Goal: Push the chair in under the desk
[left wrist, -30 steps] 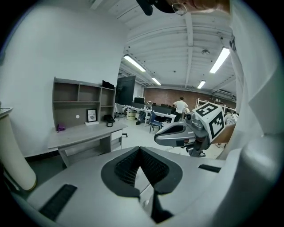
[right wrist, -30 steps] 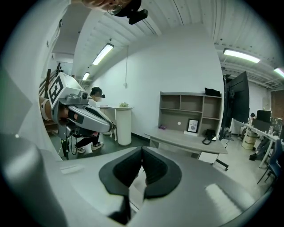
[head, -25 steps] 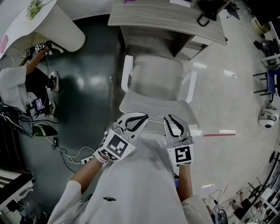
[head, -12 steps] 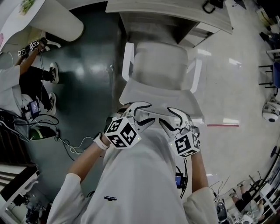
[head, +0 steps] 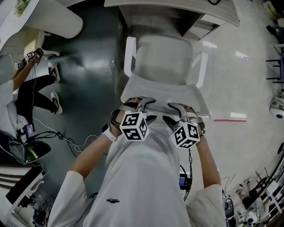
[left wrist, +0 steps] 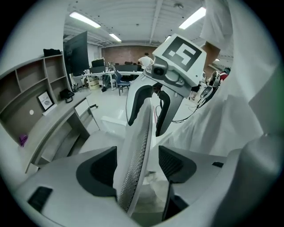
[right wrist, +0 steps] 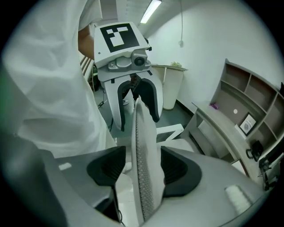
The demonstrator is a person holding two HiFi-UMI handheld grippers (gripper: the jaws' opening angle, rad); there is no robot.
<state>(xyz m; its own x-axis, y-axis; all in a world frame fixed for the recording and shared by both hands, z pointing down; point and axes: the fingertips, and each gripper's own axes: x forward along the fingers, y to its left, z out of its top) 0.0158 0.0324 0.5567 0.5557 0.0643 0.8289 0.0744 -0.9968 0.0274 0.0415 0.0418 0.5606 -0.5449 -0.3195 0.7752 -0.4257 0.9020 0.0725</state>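
Note:
The white chair (head: 164,57) faces the grey desk (head: 177,8), its seat front close under the desk edge. Its mesh backrest (head: 162,94) stands just in front of me. My left gripper (head: 141,105) and right gripper (head: 178,110) sit side by side astride the backrest's top edge. In the left gripper view the backrest (left wrist: 135,150) runs between the opening jaws, against one pad with a gap at the other. In the right gripper view the backrest (right wrist: 144,177) likewise lies between opening jaws, with a gap at one pad. Each gripper view shows the other gripper further along the edge.
A seated person (head: 26,88) is at the left beside a round white table (head: 49,20). Cables (head: 66,139) trail over the dark floor at the left. A red tape strip (head: 228,119) marks the pale floor at the right. Shelving (right wrist: 253,111) rises behind the desk.
Both grippers have moved forward from my chest onto the backrest's top edge, and their jaws have gone from nearly shut to wide apart astride it.

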